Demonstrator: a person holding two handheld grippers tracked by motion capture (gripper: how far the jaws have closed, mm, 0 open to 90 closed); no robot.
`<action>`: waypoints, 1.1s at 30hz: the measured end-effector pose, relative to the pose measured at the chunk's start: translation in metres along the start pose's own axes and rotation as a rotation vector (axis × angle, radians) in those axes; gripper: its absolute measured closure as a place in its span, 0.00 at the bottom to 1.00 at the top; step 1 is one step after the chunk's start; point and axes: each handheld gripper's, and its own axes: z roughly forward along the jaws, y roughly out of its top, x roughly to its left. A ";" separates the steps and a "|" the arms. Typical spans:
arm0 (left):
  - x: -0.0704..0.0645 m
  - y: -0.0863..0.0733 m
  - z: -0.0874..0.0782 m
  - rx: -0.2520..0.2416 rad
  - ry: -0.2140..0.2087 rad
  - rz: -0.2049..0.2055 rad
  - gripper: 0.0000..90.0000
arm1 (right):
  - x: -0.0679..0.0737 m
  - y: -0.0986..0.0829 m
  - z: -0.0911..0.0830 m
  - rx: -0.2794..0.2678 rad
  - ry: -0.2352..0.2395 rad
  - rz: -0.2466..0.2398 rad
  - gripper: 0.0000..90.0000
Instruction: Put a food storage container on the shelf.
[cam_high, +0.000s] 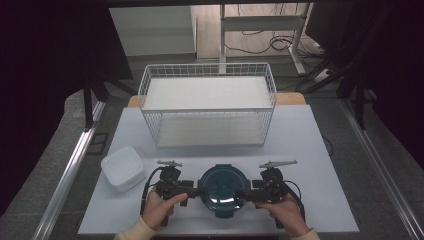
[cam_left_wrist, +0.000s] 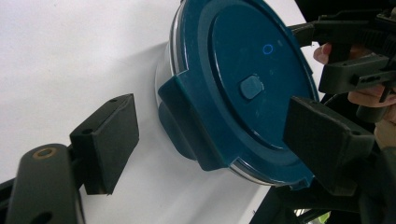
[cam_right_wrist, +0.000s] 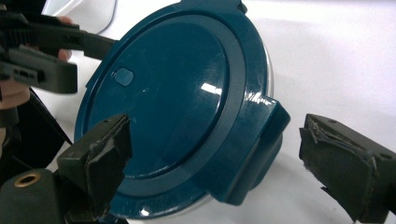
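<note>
At the left of the table lies a white square container (cam_high: 123, 168), apart from the rest. Next to it, the left gripper (cam_high: 194, 191) has its jaws spread around a side clip of the round container with a blue lid (cam_high: 222, 188), which stands at the front middle of the white table (cam_high: 300, 150). It seems not to pinch it yet. On the right, the right gripper (cam_high: 246, 194) is spread around the opposite clip. Behind stands a white wire basket (cam_high: 207, 102).
</note>
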 end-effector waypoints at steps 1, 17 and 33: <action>0.000 0.000 0.000 0.000 0.000 0.000 0.20 | 0.000 0.000 0.000 0.000 0.000 0.000 0.10; -0.002 0.000 0.025 0.036 -0.050 -0.041 0.22 | -0.006 -0.007 0.018 0.041 0.088 0.130 0.13; 0.006 -0.002 0.024 0.015 -0.102 -0.152 0.29 | -0.015 -0.009 0.017 0.026 0.147 0.222 0.23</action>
